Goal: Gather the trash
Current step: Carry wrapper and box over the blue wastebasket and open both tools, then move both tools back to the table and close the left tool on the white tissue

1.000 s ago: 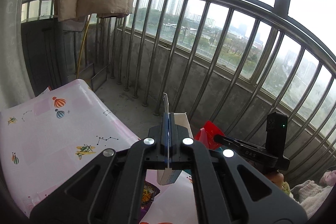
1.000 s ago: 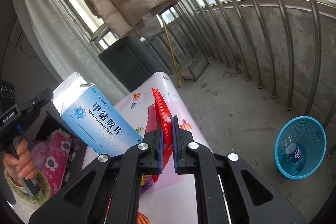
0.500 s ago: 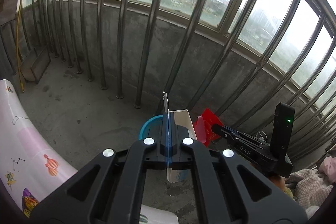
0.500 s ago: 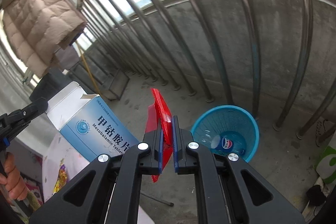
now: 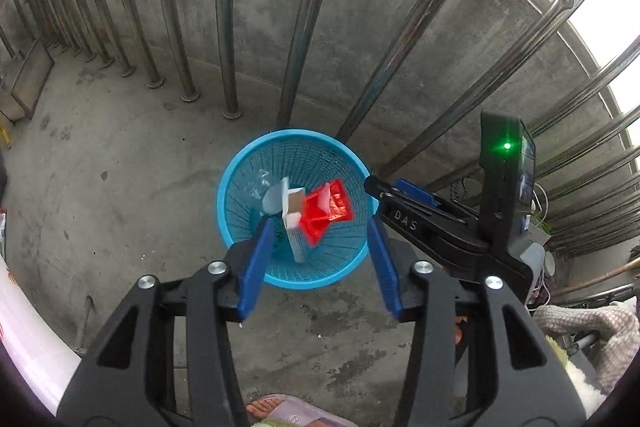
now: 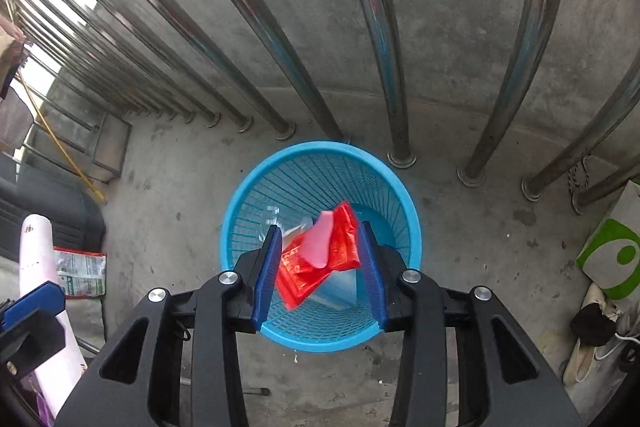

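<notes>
Left wrist view: left gripper (image 5: 320, 251) and right gripper (image 6: 320, 263) have just been opening; box (image 5: 291, 223) and wrapper (image 6: 320, 251) are dropping, unpinched, directly below into the basket (image 5: 232, 187).

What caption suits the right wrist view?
Open right gripper above the blue basket as the red wrapper drops in.

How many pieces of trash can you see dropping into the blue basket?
2: a white box and a red wrapper beside it, both within the blue basket rim. More may lie hidden underneath.
</notes>
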Available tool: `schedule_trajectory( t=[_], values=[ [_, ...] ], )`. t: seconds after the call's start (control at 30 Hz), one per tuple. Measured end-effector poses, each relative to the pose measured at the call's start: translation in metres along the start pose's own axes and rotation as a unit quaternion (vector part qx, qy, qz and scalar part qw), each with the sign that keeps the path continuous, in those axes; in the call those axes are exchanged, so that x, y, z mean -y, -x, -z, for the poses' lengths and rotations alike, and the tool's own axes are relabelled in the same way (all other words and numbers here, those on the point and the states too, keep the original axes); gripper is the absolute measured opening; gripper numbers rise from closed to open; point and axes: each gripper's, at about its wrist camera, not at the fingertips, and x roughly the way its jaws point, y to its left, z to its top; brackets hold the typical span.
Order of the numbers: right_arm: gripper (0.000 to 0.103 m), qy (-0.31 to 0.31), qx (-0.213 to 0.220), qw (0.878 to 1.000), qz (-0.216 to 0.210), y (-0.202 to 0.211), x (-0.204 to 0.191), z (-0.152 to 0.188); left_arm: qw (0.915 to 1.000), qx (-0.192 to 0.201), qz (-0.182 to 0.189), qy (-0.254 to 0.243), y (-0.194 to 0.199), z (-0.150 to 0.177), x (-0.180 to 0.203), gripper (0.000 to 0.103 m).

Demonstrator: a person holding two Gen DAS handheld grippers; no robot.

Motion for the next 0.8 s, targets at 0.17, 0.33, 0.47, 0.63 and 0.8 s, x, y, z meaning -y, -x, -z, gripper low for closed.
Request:
schedule_trajectory(
  t=[0.17,0.33,0.47,0.63,0.8],
  values=[
    [0.045,-0.002,0.010,1.000,-0.020,0.014,-0.006,0.010,0.9994,0.028,-0.017,0.013,0.036,0.012,-0.011,0.054],
    [0.046,-0.006,0.030,0.997,-0.074,0.049,-0.018,0.018,0.9957,0.080,-0.024,0.040,0.095,0.027,-0.017,0.056],
    [0.054,0.020,0.050,0.989,-0.141,0.098,-0.040,0.032,0.9892,0.128,-0.037,0.062,0.155,0.056,-0.015,0.060],
    [0.059,0.095,0.038,0.970,-0.219,0.151,-0.078,0.064,0.9787,0.179,-0.039,0.092,0.228,0.128,-0.019,0.064],
    [0.059,0.174,-0.012,0.942,-0.286,0.185,-0.127,0.098,0.9659,0.217,-0.093,0.105,0.295,0.220,-0.033,0.064]
  ],
)
